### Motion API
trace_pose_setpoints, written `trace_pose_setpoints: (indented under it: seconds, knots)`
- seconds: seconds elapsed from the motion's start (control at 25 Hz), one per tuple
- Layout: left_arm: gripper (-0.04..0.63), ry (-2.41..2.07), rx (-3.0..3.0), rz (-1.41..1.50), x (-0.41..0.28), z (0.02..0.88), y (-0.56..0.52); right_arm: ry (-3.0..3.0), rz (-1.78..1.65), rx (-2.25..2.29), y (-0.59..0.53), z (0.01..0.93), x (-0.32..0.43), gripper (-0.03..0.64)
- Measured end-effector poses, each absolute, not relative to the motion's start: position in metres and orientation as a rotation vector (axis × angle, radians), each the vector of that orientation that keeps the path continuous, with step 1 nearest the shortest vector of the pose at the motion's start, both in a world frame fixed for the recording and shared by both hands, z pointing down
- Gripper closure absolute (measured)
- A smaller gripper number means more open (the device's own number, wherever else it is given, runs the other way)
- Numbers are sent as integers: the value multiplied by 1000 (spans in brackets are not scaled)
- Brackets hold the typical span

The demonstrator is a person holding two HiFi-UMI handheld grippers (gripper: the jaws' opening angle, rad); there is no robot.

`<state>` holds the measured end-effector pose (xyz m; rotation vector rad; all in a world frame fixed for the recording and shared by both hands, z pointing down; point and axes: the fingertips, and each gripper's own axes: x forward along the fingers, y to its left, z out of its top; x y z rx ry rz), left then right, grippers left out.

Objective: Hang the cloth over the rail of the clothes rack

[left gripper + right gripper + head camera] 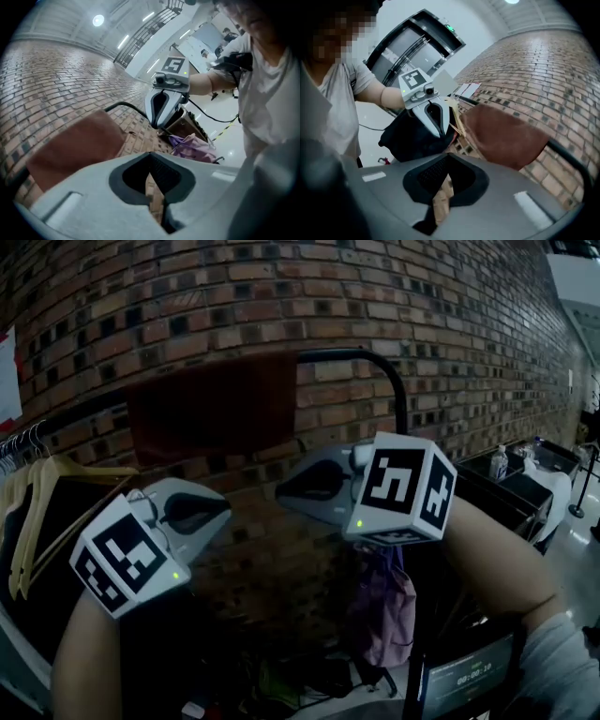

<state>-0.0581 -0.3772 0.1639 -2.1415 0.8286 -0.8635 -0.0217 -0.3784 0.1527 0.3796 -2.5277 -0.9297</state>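
Note:
A reddish-brown cloth [214, 404] hangs draped over the black rail [356, 356] of the clothes rack, in front of a brick wall. Both grippers are below and in front of it, apart from the cloth, tips pointing toward each other. My left gripper [223, 508] is shut with nothing between its jaws. My right gripper [284, 490] is shut and empty too. The left gripper view shows the cloth [77, 147], the rail [126, 105] and the right gripper [161, 112] beyond my closed jaws [150, 161]. In the right gripper view, the cloth [501, 138] and left gripper [436, 117] lie past its closed jaws [447, 161].
Wooden hangers [47, 493] with dark garments hang at the rack's left end. A purple bag [384, 606] hangs below the rail's right bend. A small screen [473, 679] is at the lower right. A water bottle [499, 462] stands on a dark cart at the right.

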Motion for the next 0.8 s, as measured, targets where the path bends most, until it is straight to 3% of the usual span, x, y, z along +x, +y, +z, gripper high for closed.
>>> trace_pose_setpoints:
  seconds: [0.4, 0.8]
  knots:
    - [592, 755, -2645, -719, -50, 349, -268, -2659, -375, 264, -263, 350, -31, 615]
    - [592, 832, -3024, -568, -109, 452, -101, -2746, 6, 367, -100, 434, -87, 615]
